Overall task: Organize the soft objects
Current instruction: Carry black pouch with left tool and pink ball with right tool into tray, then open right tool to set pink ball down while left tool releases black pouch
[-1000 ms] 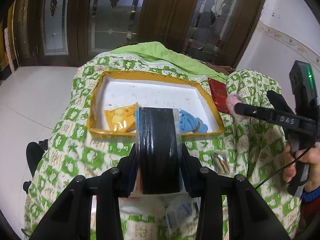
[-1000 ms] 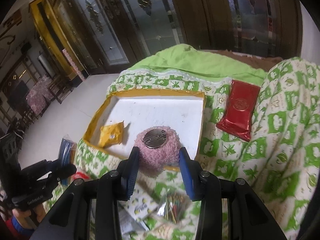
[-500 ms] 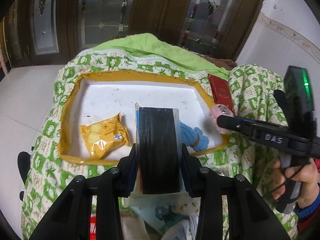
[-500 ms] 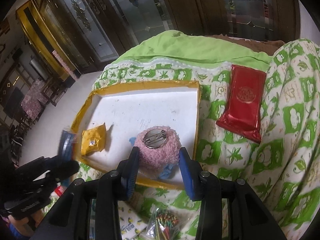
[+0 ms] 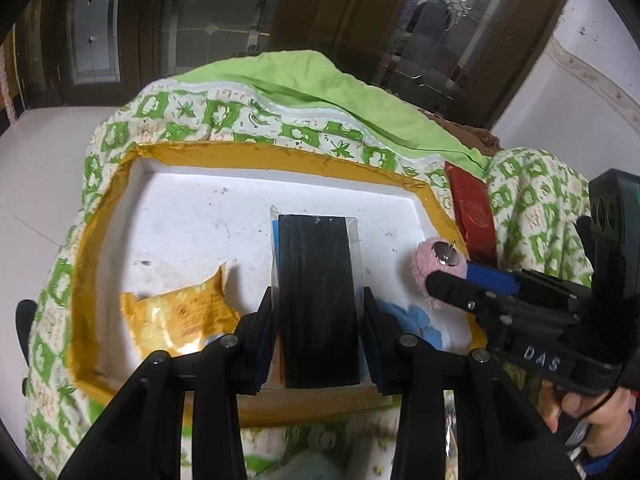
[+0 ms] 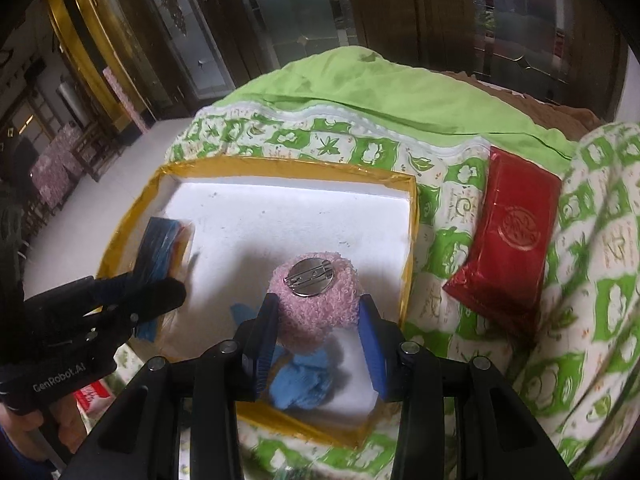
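Over the tray (image 6: 408, 240), each gripper clamps its load: left black pack (image 5: 316, 300), right seemingly pink pompom (image 6: 316, 304).

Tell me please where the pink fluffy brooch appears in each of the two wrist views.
Left wrist view: pink fluffy brooch at the right, held by the right gripper, above the tray's right edge.
Right wrist view: lower centre, between that gripper's fingers.
Shared landmark: the yellow-rimmed white tray.
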{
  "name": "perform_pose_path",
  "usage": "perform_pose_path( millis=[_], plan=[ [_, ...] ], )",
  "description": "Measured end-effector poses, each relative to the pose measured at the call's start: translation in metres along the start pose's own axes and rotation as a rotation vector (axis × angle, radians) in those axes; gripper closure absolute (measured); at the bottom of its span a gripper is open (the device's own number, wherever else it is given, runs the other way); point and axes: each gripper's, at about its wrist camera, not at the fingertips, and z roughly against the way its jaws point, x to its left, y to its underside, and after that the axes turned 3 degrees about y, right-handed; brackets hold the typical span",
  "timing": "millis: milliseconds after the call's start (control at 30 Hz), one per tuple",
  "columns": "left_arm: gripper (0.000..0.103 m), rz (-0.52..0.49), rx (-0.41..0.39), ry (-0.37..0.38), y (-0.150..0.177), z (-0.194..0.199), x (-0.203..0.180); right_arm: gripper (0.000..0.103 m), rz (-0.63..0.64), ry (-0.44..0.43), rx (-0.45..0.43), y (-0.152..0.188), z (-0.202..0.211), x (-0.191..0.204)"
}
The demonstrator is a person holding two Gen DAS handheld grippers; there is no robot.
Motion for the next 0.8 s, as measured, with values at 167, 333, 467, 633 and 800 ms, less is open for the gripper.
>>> perform_pose_path(
  millis=[167, 333, 467, 633, 800],
  plan=[
    [0.066, -0.005, 0.022, -0.007, 0.001, -0.020, -0.002, 0.061, 0.019, 0.022, 0.017, -0.002, -0.011, -0.003],
    [0.066, -0.007, 0.036, -0.010, 0.006, -0.030, 0.000, 0.061, 0.055, 0.031, 0.027, -0.003, -0.018, 0.001],
    [0.066, -0.024, 0.044, -0.014, 0.011, -0.032, -0.002, 0.060, 0.101, 0.044, 0.068, 0.004, -0.028, 0.009],
    [0.066, -0.026, 0.060, -0.019, 0.017, -0.035, -0.002, 0.059, 0.081, 0.034, 0.074, 0.007, -0.029, 0.008],
    [0.066, -0.034, 0.064, -0.029, 0.023, -0.037, -0.003, 0.056, 0.102, 0.046, 0.081, 0.014, -0.029, 0.014]
  ],
)
